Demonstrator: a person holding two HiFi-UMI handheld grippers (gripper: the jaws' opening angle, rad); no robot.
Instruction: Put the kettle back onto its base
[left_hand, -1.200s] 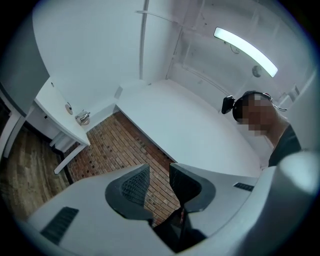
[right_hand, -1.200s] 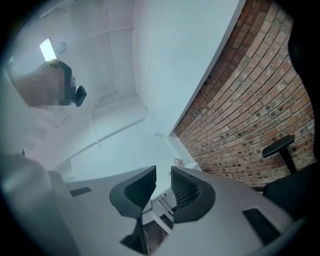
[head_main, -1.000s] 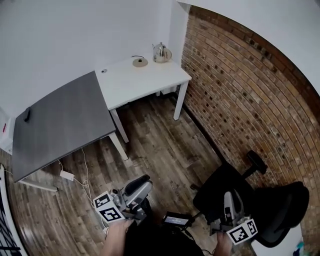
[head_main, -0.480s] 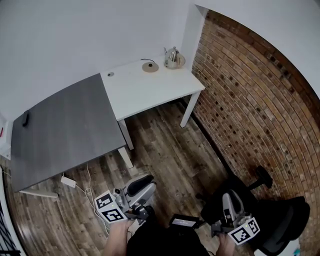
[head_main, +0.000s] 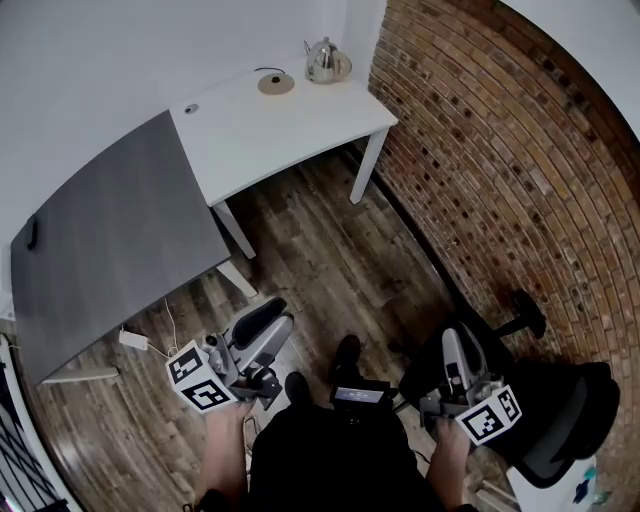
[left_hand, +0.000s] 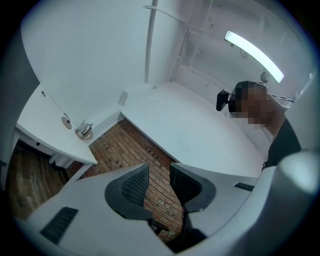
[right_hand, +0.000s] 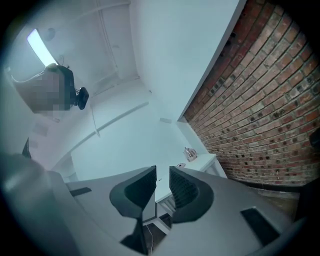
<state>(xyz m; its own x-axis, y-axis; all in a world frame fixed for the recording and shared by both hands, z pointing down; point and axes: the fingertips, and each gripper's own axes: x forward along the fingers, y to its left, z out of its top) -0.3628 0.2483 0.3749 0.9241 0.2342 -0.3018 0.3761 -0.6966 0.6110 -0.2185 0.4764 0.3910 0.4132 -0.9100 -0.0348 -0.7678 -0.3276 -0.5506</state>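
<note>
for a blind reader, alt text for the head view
A metal kettle sits beside its base on a white table by a brick wall. Nearer, a person holds empty left tongs, just opening wider, and empty right tongs.

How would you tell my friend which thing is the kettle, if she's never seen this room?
Find the brick wall, then the white table that stands next to it. At that table's far corner, nearest the bricks, sits the kettle. It is small, shiny and silvery and stands upright, unlike the flat round base lying beside it.
</note>
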